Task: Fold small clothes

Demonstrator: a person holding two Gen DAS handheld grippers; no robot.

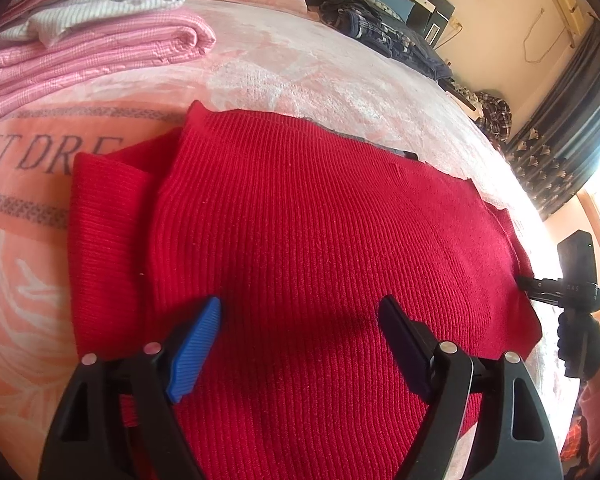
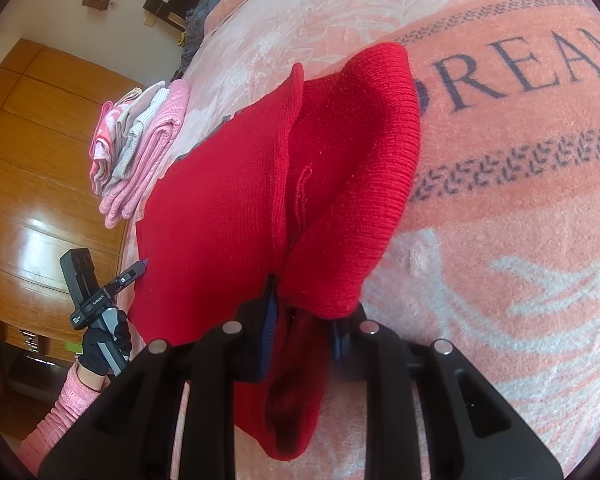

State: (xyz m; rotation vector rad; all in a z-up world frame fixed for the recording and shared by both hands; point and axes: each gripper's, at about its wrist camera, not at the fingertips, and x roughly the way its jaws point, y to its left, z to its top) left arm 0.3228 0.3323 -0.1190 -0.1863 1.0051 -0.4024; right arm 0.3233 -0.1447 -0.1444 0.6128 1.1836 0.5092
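A single red ribbed knit sweater (image 1: 300, 240) lay on the bed's peach and white blanket printed with grey lettering (image 1: 32, 216), its body spread flat and one sleeve folded over near the lettering. The left wrist view showed the left tongs (image 1: 300, 312) spread wide apart just above the sweater's body, gripping nothing, one finger blue-padded, the other black; at that view's right edge the right tongs (image 1: 526, 282) met the sweater's edge, held by a black-gloved hand (image 1: 580, 340). Only the right wrist view showed the right tongs (image 2: 306, 320) clenched on a gathered fold of the red knit, which rose between the fingers and draped over them, and a hand in a black glove with a pink sleeve (image 2: 104, 344) holding the left tongs (image 2: 138, 268) at the sweater's far edge. One stack of folded pink and white clothes (image 2: 140, 152) sat near the blanket's edge beside a glossy wooden wardrobe (image 2: 32, 160).
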